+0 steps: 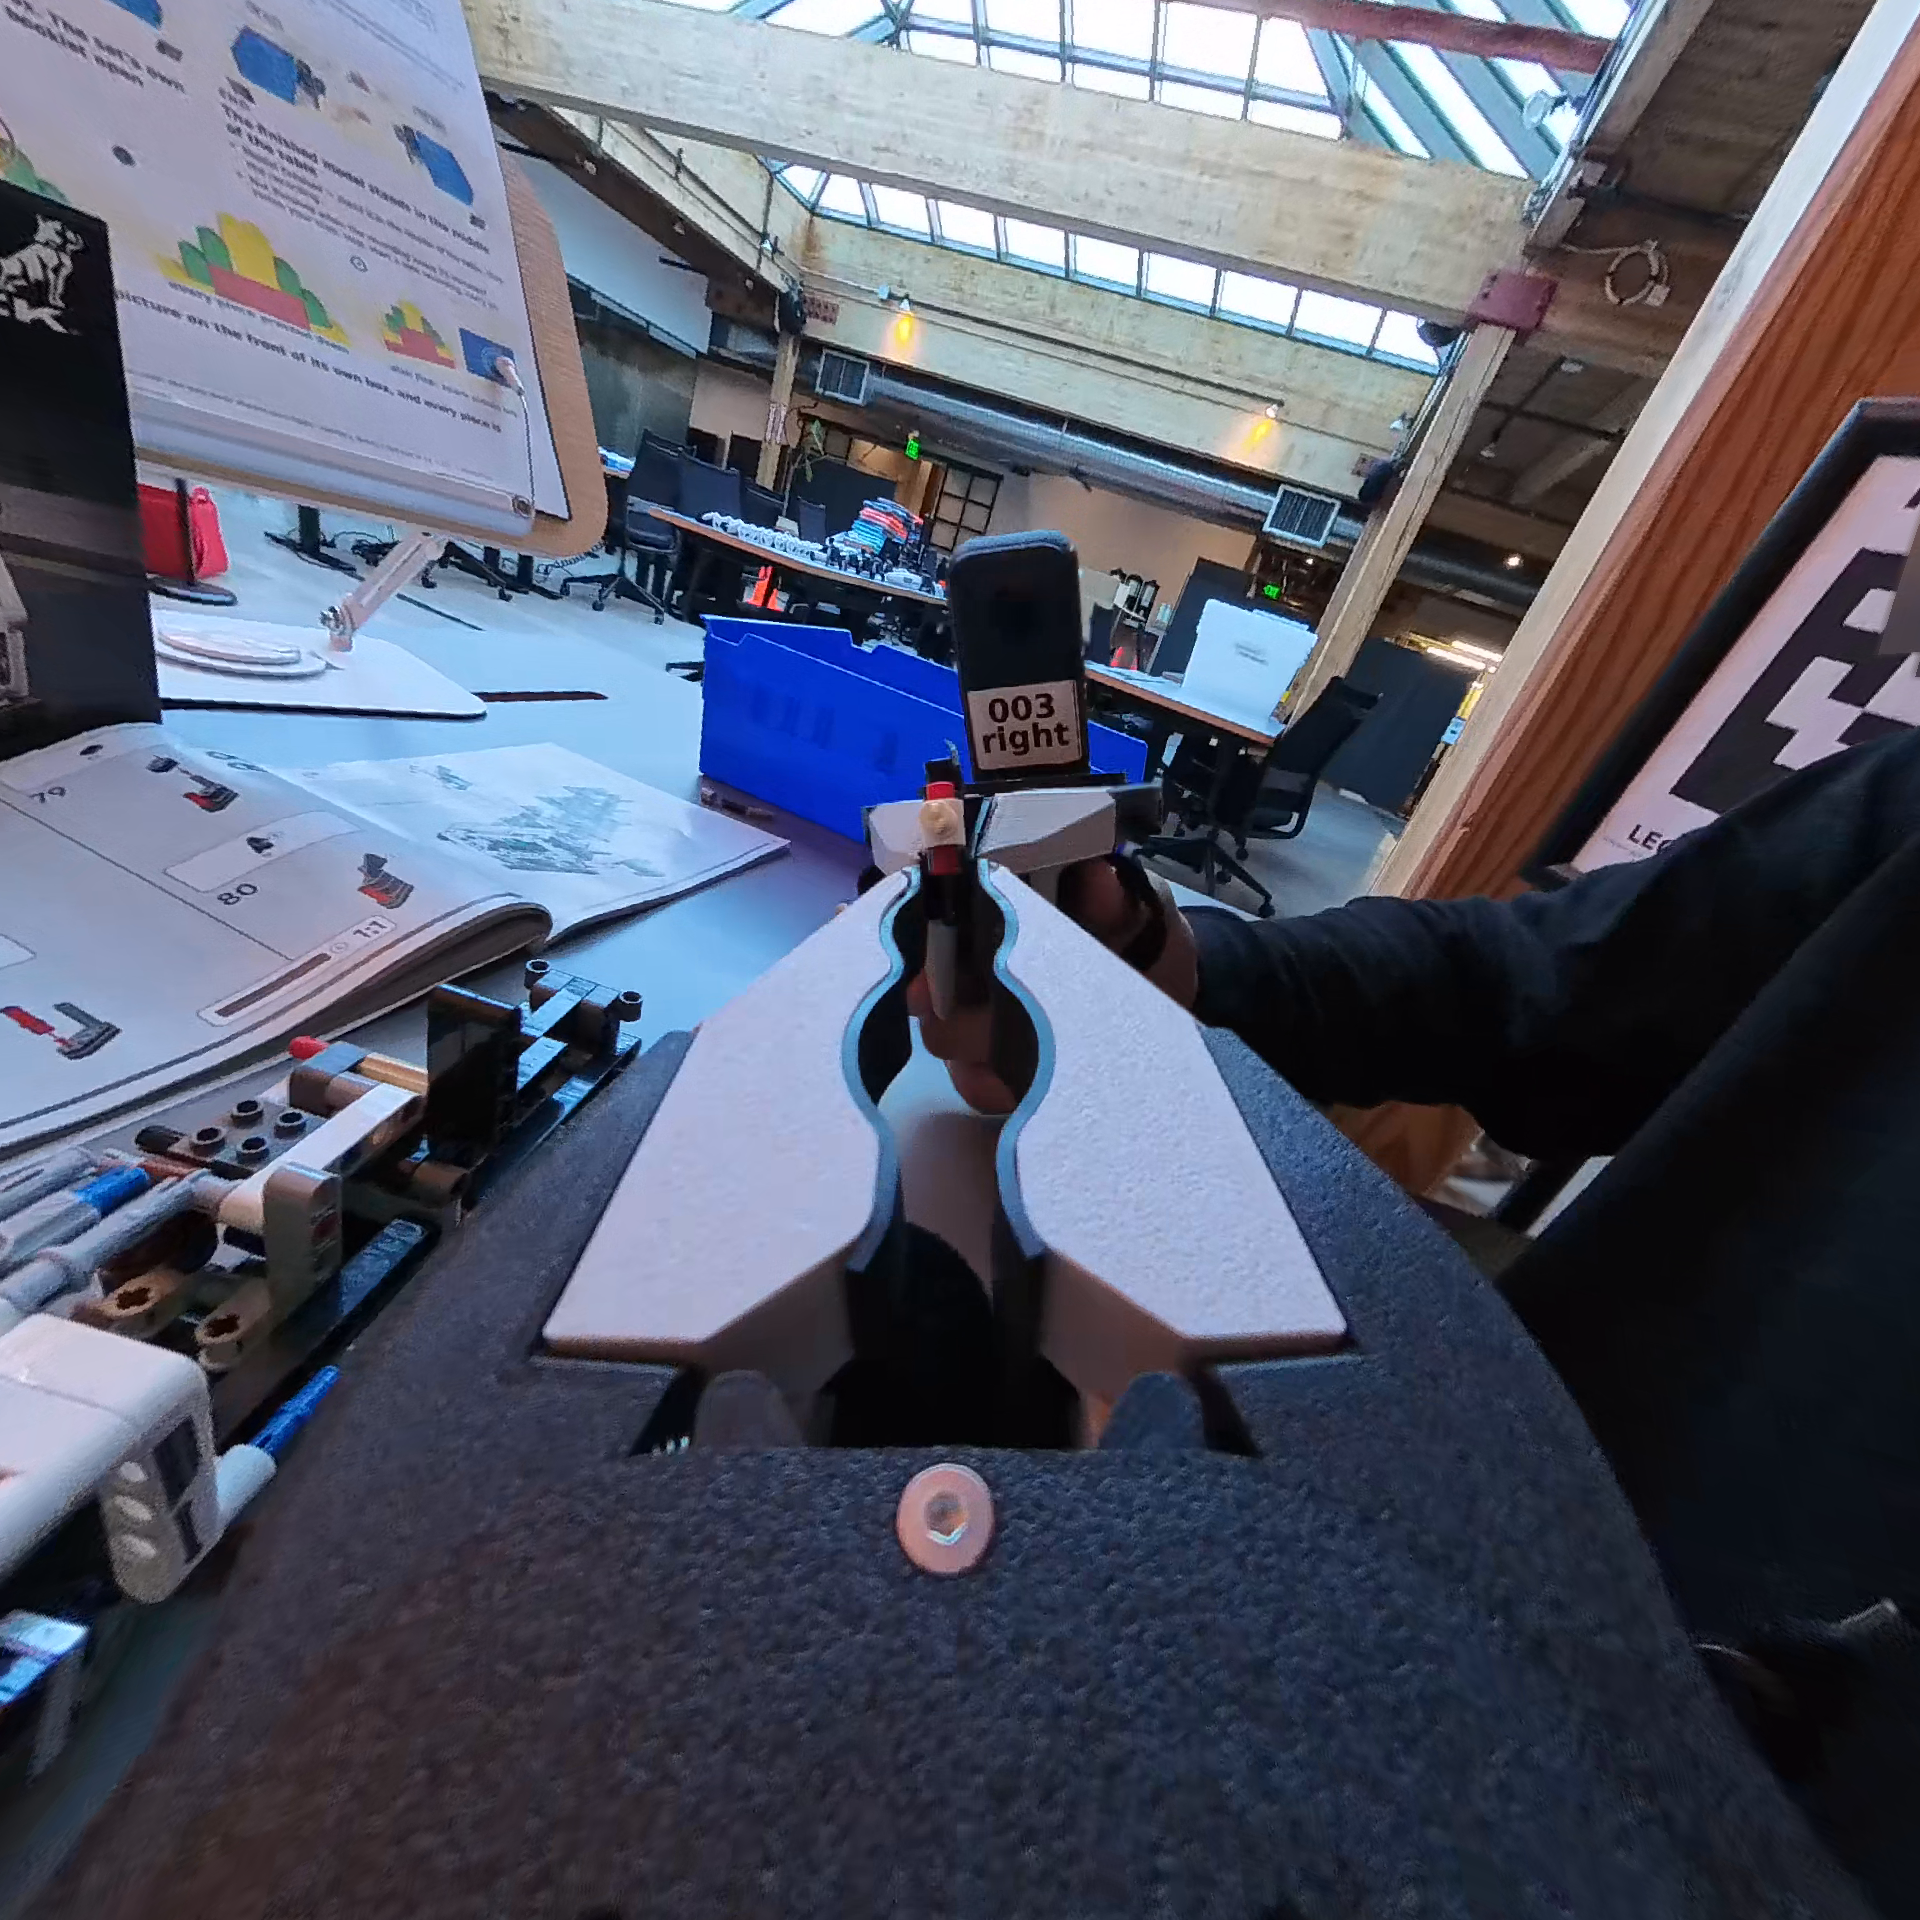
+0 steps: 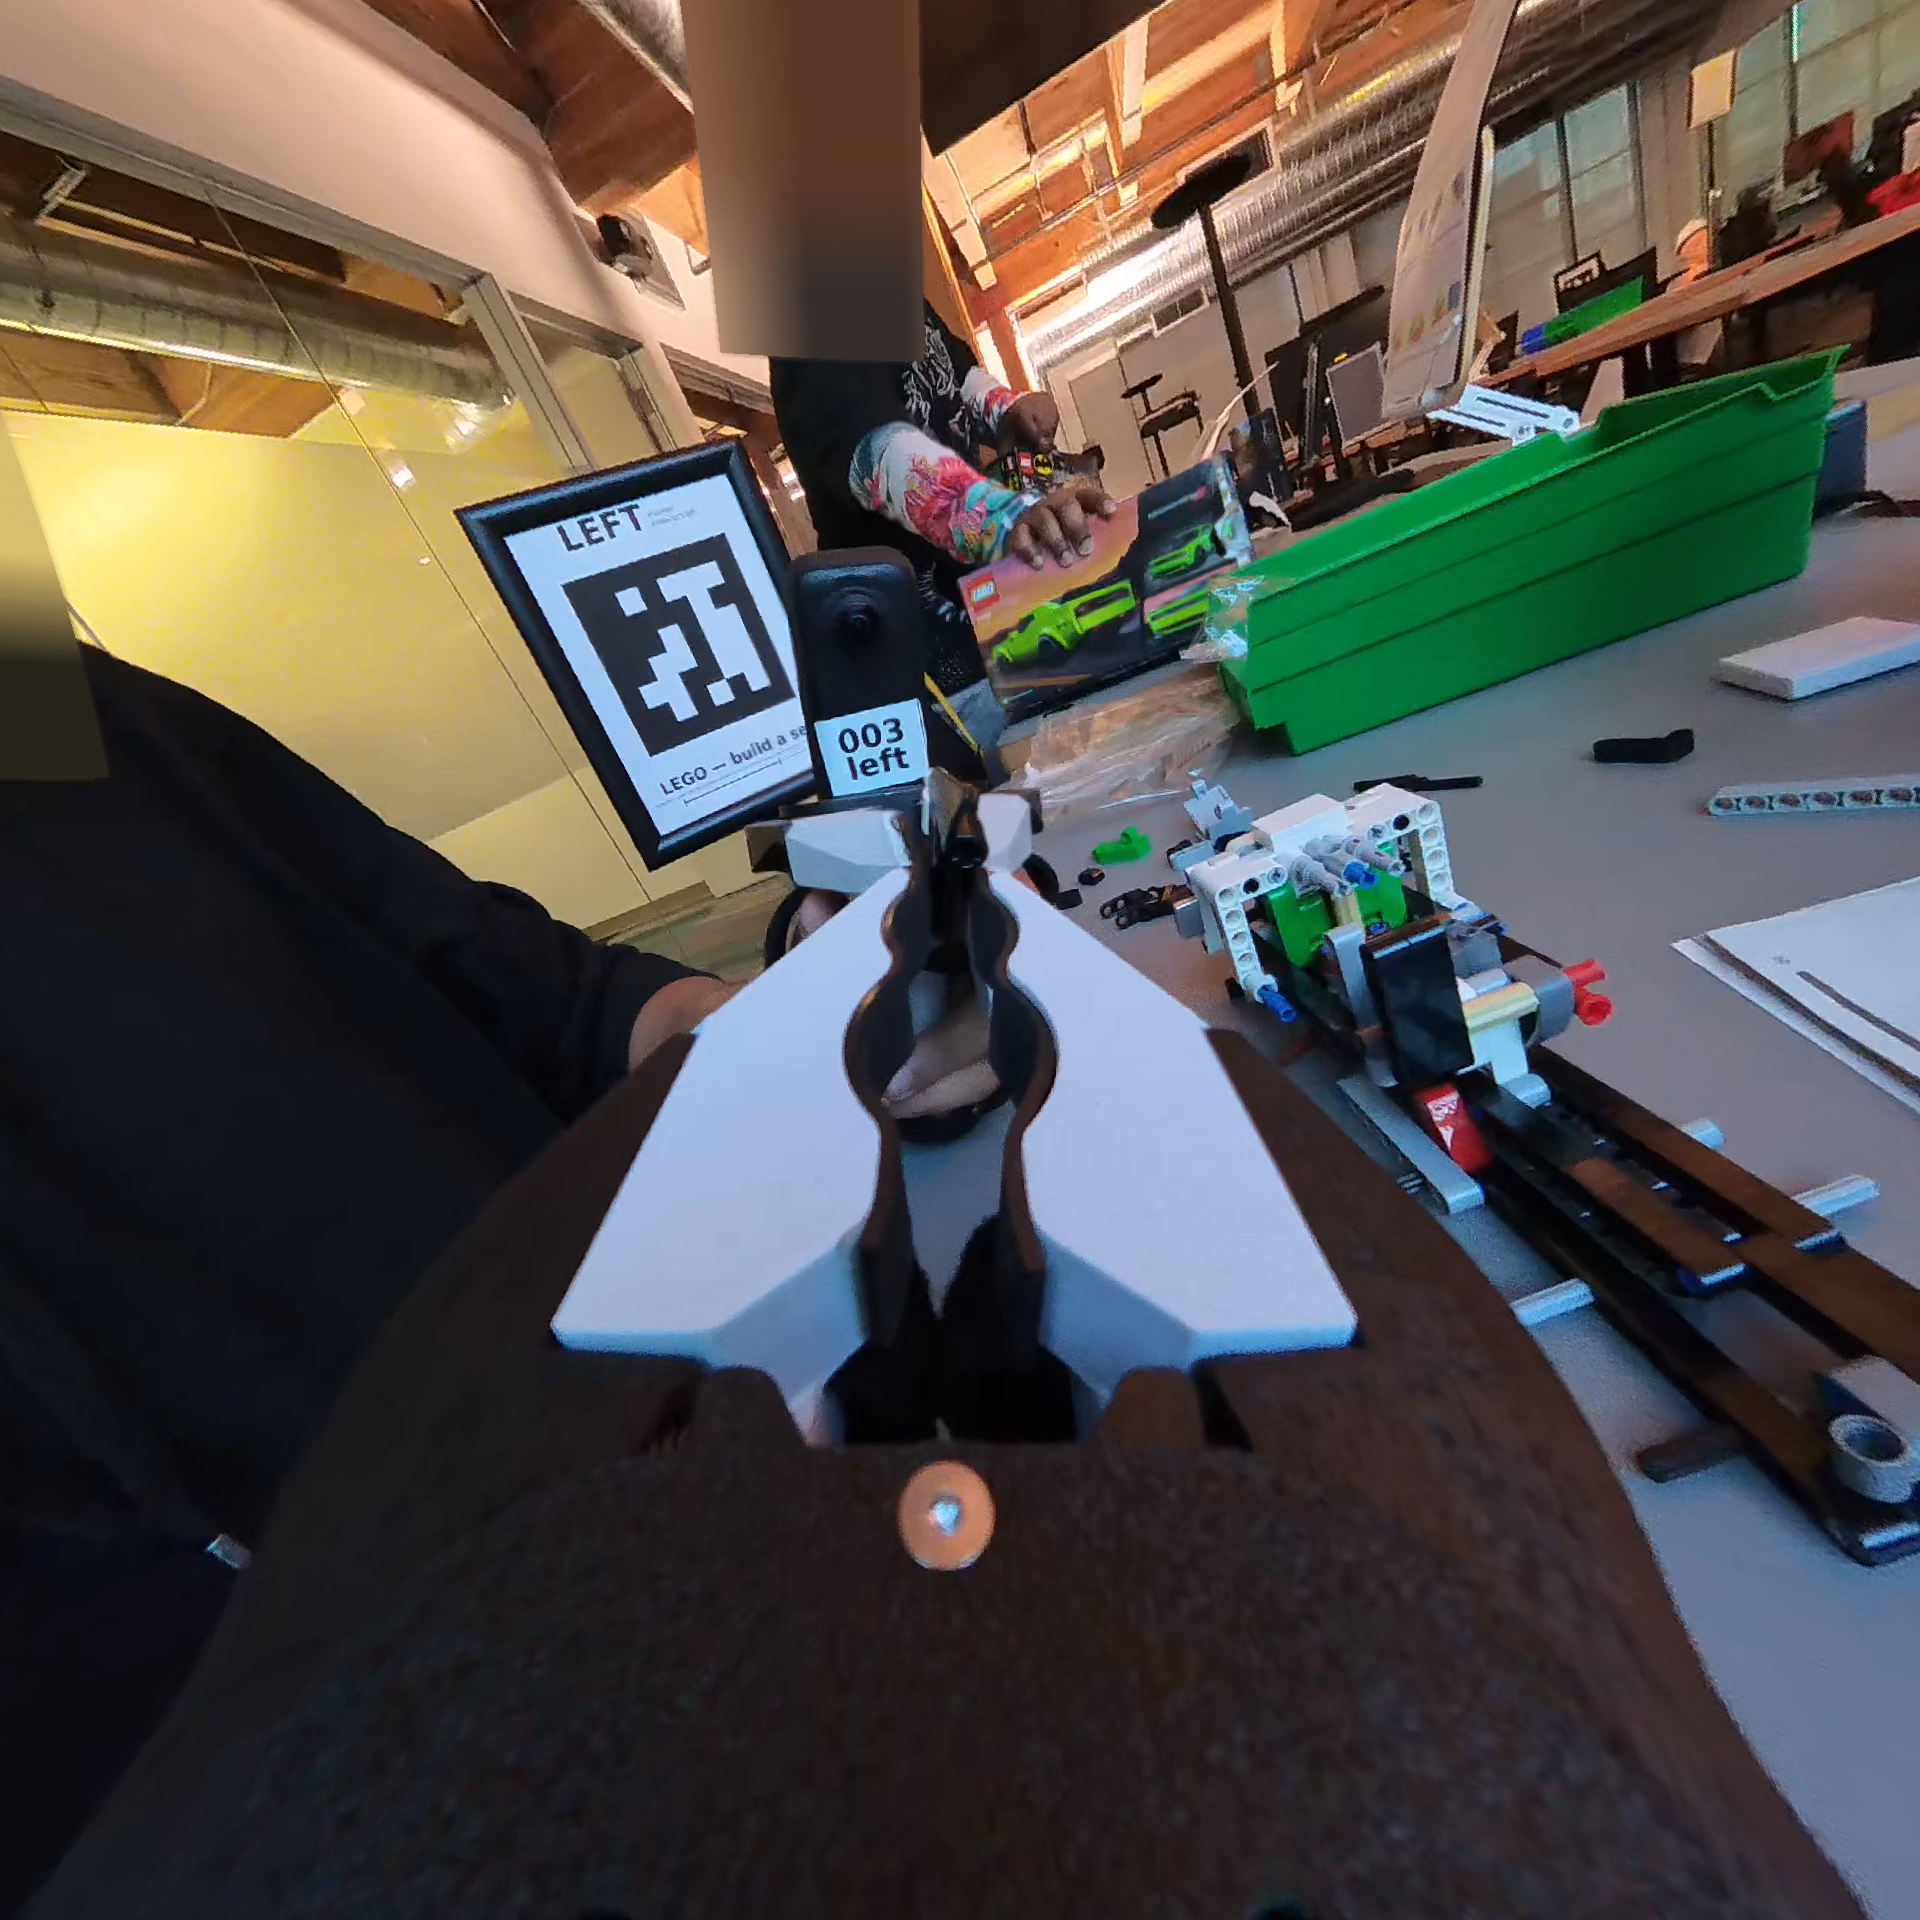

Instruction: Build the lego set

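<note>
Up off the counter (image 2: pixel 1558 644), both tongs met tip to tip! Left tongs (image 1: pixel 951 914) were clenched on a small grey-and-black piece (image 1: pixel 943 951), red and tan bits at its far end; right tongs (image 2: pixel 951 883) were clenched on a black piece (image 2: pixel 954 857) at that same junction. It looked like a mid-air joining step. The half-built model (image 2: pixel 1382 935) sat right of the right tongs. Next move likely called for a straight, steady push, then carrying the subassembly over to the model
</note>
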`<move>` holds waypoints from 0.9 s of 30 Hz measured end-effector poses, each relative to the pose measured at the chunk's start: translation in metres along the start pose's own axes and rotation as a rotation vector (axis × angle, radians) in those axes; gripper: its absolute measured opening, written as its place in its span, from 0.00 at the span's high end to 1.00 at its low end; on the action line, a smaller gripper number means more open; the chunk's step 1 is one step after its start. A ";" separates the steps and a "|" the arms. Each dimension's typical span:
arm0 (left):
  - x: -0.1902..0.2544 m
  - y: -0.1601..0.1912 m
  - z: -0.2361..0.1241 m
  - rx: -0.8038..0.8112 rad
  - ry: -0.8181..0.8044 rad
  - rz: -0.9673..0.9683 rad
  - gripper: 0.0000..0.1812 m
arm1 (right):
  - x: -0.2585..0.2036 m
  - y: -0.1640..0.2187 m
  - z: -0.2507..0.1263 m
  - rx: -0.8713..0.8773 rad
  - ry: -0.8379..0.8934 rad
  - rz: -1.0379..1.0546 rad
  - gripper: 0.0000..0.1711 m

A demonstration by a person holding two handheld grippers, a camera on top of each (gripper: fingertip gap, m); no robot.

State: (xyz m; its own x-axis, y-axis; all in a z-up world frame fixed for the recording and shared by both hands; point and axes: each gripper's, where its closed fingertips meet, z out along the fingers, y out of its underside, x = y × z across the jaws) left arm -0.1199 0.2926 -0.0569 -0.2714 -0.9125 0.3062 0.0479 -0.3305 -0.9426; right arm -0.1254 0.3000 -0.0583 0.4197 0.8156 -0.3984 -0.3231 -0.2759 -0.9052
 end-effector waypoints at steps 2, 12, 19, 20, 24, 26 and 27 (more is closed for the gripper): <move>0.000 0.002 0.000 -0.022 -0.002 0.027 0.97 | -0.001 0.001 0.000 -0.010 -0.007 0.009 0.97; 0.007 0.025 -0.001 -0.339 0.013 0.267 0.96 | -0.006 0.015 -0.003 -0.167 -0.014 -0.158 0.94; 0.012 0.006 -0.001 -0.207 0.020 0.243 0.95 | -0.014 0.000 0.001 -0.054 -0.051 -0.073 0.97; 0.011 0.006 -0.001 -0.191 0.023 0.230 0.93 | -0.014 -0.002 0.002 -0.025 -0.059 -0.043 0.97; 0.009 0.006 -0.001 -0.151 0.054 0.158 0.96 | -0.011 -0.003 0.005 0.035 -0.046 -0.024 0.97; 0.008 0.012 -0.002 -0.192 0.077 0.141 0.97 | -0.010 0.002 0.004 0.003 -0.059 -0.009 0.96; 0.006 0.019 -0.004 -0.238 0.081 0.153 0.97 | -0.009 0.008 0.003 -0.046 -0.057 -0.021 0.96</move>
State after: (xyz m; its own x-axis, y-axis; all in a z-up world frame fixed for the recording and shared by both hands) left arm -0.1241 0.2815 -0.0731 -0.3544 -0.9222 0.1550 -0.1298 -0.1156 -0.9848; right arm -0.1348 0.2921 -0.0617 0.3768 0.8486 -0.3713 -0.2749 -0.2803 -0.9197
